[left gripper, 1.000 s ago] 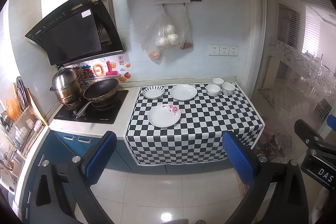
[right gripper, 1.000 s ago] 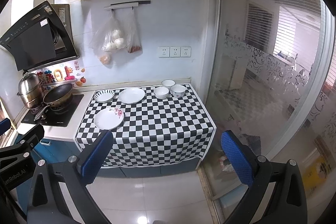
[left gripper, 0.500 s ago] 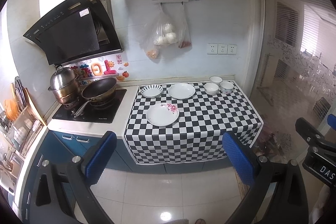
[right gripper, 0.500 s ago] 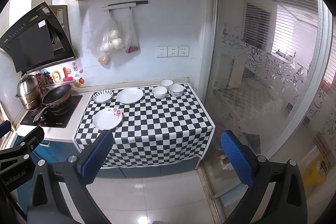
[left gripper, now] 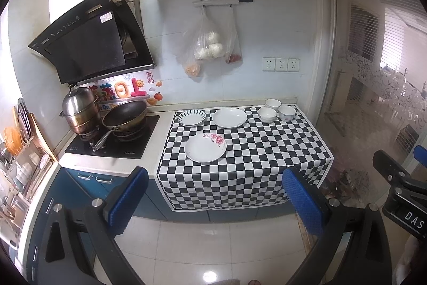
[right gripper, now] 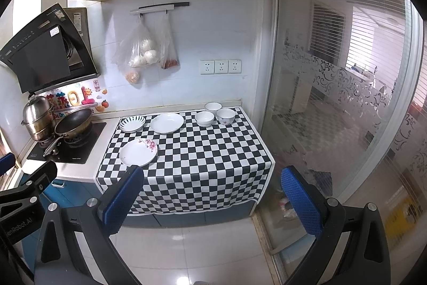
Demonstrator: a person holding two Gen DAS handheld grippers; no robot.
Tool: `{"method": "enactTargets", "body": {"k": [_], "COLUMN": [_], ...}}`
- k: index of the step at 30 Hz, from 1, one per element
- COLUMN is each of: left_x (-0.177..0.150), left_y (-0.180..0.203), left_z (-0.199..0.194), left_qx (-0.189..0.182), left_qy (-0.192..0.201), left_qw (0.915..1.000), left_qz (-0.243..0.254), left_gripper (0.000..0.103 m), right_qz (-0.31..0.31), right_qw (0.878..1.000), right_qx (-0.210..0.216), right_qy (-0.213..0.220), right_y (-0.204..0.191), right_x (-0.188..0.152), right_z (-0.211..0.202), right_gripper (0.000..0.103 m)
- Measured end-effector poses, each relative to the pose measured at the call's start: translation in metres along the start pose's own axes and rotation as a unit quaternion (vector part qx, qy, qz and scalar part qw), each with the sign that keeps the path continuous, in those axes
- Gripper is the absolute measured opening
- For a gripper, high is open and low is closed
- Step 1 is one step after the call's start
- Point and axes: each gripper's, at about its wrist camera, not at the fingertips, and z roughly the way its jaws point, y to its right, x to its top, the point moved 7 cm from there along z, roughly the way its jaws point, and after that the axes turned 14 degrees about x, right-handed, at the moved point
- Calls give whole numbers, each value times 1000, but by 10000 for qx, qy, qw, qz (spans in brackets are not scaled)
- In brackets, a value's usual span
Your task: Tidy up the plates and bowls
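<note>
Both grippers, left (left gripper: pixel 215 198) and right (right gripper: pixel 210 198), gape wide and empty, well back from the checkered cloth (left gripper: pixel 248 151). Striped plate (left gripper: pixel 192 117), white plate (left gripper: pixel 229 117) and three bowls (left gripper: pixel 276 110) line its back edge; flowered plate (left gripper: pixel 205 147) lies nearer, flowers toward the wall.

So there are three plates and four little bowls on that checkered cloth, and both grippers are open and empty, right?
Nearly. There are three bowls, not four, as the right wrist view shows. The three plates and the open, empty left gripper and right gripper are right.
</note>
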Motion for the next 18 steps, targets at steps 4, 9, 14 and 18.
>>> {"method": "enactTargets", "body": {"k": [4, 9, 14, 18], "left_x": [-1, 0, 1, 1], "left_y": [-1, -1, -1, -2], "left_z": [0, 0, 2, 3], "left_qx": [-6, -7, -3, 14], "left_qy": [7, 2, -29, -30], "left_qw": [10000, 10000, 10000, 10000], "left_qz": [2, -1, -2, -6], "left_gripper": [103, 103, 103, 103], "right_qz": [10, -8, -20, -29], "right_qw": [10000, 10000, 10000, 10000], "right_qx": [-8, 5, 17, 19], "right_qy": [6, -26, -62, -54], "right_y": [-2, -2, -3, -3], "right_x": [1, 0, 2, 3], "right_z": [0, 2, 5, 6], "right_gripper": [103, 103, 103, 103]}}
